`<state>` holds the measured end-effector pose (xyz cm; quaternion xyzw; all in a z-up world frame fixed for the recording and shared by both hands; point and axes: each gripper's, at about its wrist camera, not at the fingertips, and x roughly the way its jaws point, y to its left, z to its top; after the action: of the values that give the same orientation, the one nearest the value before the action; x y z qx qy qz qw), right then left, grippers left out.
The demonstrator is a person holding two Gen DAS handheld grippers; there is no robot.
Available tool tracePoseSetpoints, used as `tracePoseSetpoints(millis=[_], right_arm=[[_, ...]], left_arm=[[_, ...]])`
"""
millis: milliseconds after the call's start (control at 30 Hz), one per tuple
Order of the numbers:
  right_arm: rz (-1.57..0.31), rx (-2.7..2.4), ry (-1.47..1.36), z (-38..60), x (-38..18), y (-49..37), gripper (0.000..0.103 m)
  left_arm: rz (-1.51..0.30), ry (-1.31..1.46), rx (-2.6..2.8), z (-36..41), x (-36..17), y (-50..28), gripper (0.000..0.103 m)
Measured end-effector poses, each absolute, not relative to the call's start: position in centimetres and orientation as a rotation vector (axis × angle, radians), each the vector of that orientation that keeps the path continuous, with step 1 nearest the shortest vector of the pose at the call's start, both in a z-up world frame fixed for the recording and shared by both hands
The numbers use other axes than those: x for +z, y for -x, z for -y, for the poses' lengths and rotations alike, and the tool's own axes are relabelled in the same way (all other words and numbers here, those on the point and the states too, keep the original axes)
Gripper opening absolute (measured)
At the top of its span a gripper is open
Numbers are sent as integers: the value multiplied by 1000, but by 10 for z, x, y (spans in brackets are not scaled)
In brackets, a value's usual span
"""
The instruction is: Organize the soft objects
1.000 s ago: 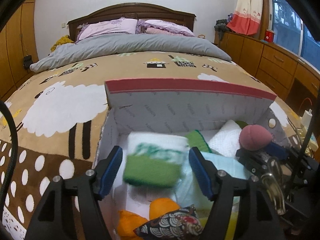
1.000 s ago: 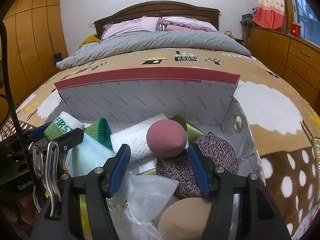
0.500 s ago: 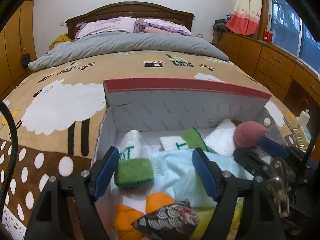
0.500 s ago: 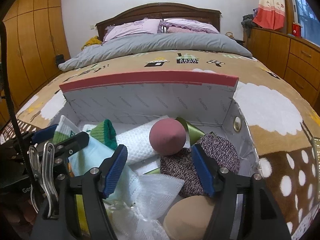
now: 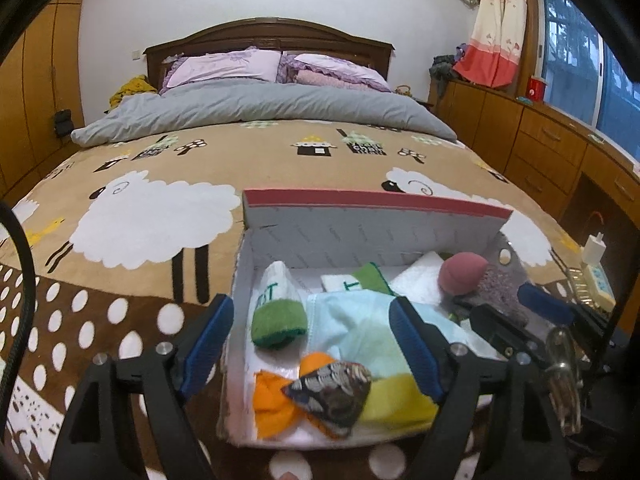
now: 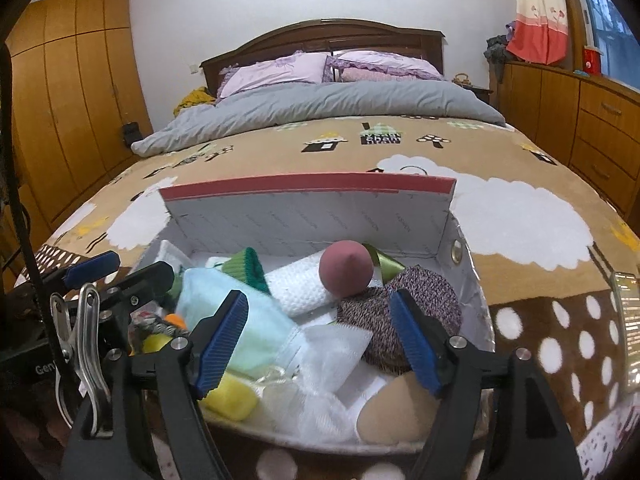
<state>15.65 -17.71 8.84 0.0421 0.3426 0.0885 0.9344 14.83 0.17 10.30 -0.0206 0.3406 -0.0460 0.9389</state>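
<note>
1. The white cardboard box with a red rim (image 5: 376, 200) sits on the sheep-print bed blanket (image 5: 160, 216); its near wall is cut off behind the claws.
2. The green-cuffed white sock (image 5: 278, 312) lies at the box's left wall, lettering half hidden.
3. Left claw (image 5: 312, 344) is empty, jaws opening above the box.
4. Right claw (image 6: 320, 336) likewise, touching nothing; the maroon foam ball (image 6: 346, 266) rests near the box's back wall.

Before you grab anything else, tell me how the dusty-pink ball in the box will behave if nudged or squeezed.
The dusty-pink ball looks rounded with a slight point, so a nudge would probably roll it off the white knitted cloth it leans on. Its matte, fuzzy surface suggests it is soft and light, likely to dent under the pads. It should grip well rather than slip.
</note>
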Motion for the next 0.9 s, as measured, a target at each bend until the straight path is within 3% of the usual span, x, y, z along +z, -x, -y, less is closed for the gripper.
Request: tracePoseSetpoints(millis=[433, 900], right_arm=[[-709, 221, -82, 174, 117, -105, 76], [-770, 171, -98, 180, 96, -52, 76]], left_arm=[[-683, 62, -91, -8, 126, -92, 83], [-767, 48, -95, 0, 94, -48, 84]])
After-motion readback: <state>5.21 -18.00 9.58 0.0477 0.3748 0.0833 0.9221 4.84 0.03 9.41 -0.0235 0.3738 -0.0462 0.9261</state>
